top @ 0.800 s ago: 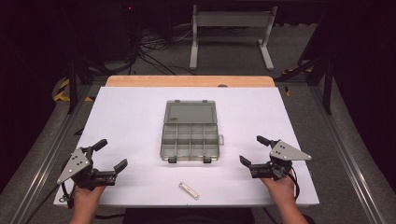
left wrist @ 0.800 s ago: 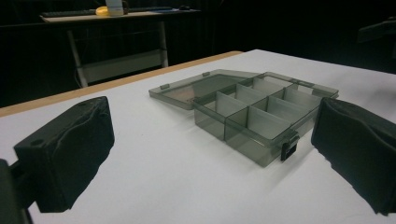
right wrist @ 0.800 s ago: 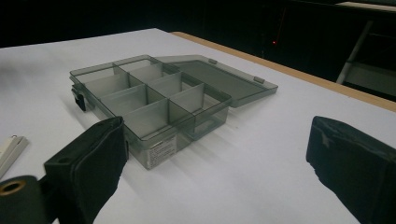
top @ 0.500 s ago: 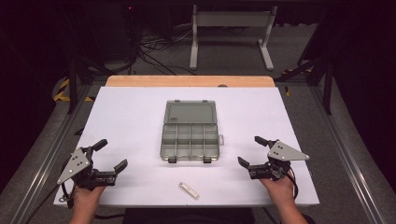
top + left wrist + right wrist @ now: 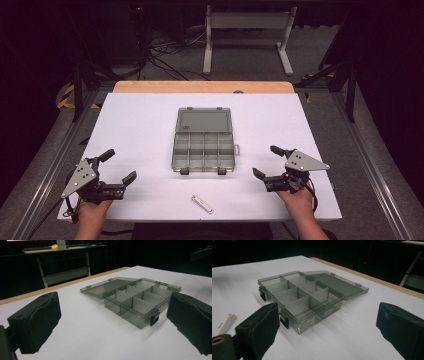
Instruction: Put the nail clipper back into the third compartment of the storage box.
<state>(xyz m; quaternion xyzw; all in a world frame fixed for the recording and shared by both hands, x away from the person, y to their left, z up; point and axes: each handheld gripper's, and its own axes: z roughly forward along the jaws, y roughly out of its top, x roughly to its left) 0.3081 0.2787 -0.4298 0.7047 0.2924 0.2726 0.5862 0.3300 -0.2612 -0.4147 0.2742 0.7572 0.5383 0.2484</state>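
High view shows a white desk (image 5: 150, 125) with a wooden strip along its far edge; a smoky, see-through compartment box (image 5: 204, 148) lies near the middle of the desk, its lid (image 5: 204, 120) swung fully open and lying flat toward the far edge, its divided tray on the near side; two dark latches sit on the tray's near wall. A small white stick-like item (image 5: 202, 203) lies flat close to the near edge, just nearer than the box and apart from it; what it is cannot be told.

The left gripper (image 5: 121, 167) is held by a hand (image 5: 92, 210) by the near left corner of the desk, its jaws spread wide and grasping nothing; the right gripper (image 5: 267, 162) is held by the other hand (image 5: 298, 200) toward the near right corner, its jaws likewise spread and grasping nothing; both are well apart from the box, one on each side of it.

Left gripper view looks between two padded black jaws at the box (image 5: 140, 302); the compartments visible there hold nothing, and the lid (image 5: 107, 286) rests flat on the desk beyond the tray. Right gripper view sees the box (image 5: 302, 298) from the other side, a latch (image 5: 284, 321) just beside its left jaw in the picture; the white item (image 5: 224, 323) lies at the left edge of that view.
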